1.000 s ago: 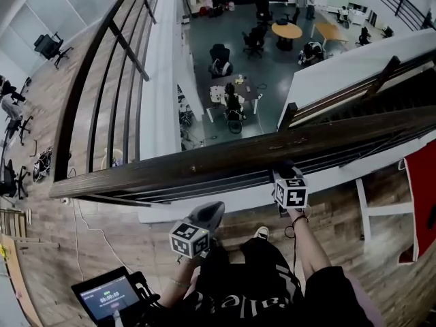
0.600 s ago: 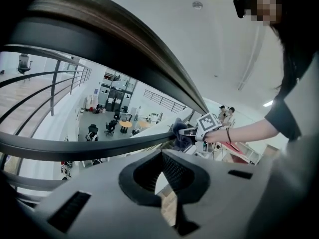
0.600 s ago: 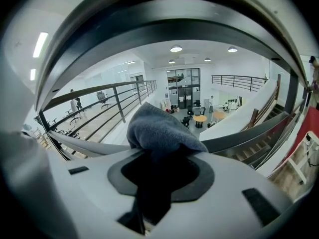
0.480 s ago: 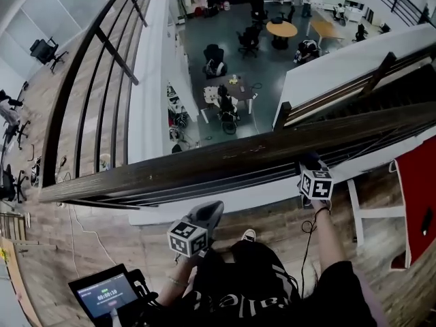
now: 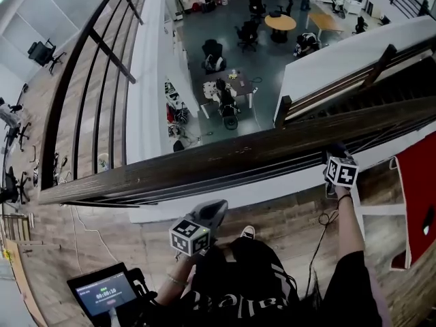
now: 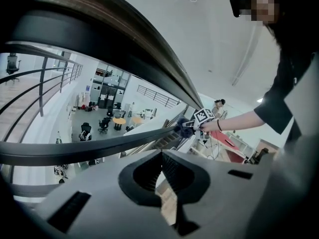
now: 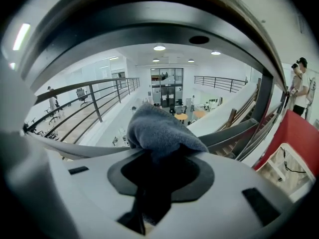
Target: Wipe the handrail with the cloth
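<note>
- Right tool (image 7: 160,158) clamped on grey cloth (image 7: 160,129); wad bulges past jaws and presses on wooden handrail (image 5: 204,161) toward its right end.
- Left tool (image 6: 161,157) closed, empty, on near side of rail, touching nothing.
- Risk 1: drag along wood could tug wad out of jaws. Atrium floor (image 5: 225,53), with people and desks, lies just beyond rail, so dropped cloth would fall out of reach.
- Risk 2: tool tipped too steeply puts hard jaw on wood and scratches it.
- Risk 3: outstretched arm likely weakens pressure, so patches get missed.
</note>
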`<state>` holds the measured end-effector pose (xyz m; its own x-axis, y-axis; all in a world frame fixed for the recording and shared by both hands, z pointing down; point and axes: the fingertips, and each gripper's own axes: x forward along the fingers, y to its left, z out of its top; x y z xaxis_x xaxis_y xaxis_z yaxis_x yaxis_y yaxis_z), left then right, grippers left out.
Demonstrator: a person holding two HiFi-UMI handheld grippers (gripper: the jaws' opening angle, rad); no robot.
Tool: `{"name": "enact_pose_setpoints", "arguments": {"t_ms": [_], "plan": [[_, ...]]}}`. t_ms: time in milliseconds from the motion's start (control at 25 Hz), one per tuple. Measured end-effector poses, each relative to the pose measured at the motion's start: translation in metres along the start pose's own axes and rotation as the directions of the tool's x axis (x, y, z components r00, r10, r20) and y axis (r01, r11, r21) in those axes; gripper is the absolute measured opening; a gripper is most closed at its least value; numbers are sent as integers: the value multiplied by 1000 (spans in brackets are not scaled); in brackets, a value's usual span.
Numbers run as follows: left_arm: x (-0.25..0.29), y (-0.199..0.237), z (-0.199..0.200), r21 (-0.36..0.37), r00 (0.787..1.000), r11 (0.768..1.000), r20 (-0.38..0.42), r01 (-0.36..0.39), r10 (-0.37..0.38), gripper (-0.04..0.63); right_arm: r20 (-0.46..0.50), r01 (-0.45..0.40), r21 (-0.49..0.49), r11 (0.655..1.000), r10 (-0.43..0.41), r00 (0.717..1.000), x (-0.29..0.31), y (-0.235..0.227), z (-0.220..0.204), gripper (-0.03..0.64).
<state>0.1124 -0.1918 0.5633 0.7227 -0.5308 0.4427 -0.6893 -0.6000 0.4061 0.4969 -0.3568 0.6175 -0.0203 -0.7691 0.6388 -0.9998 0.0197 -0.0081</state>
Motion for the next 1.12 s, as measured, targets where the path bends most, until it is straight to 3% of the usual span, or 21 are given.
{"name": "enact_pose_setpoints", "arguments": {"t_ms": [200, 400, 760, 1120], "plan": [[-4, 5, -7, -1, 1000, 1000, -11, -13, 13, 2, -1, 44, 53, 998, -44, 999, 5, -16, -3, 103], [-8, 8, -13, 8, 1000, 1000, 1, -16, 16, 2, 14, 12, 50, 999, -13, 1000, -7, 21, -20, 103], [-31, 19, -41, 17, 1000, 1000, 4, -2, 2, 2, -87, -129, 66, 989, 134, 987, -31, 148, -119, 103], [-122, 53, -80, -2, 999, 1000, 22, -23, 23, 2, -140, -237, 33, 971, 239, 961, -61, 307, -150, 103]]}}
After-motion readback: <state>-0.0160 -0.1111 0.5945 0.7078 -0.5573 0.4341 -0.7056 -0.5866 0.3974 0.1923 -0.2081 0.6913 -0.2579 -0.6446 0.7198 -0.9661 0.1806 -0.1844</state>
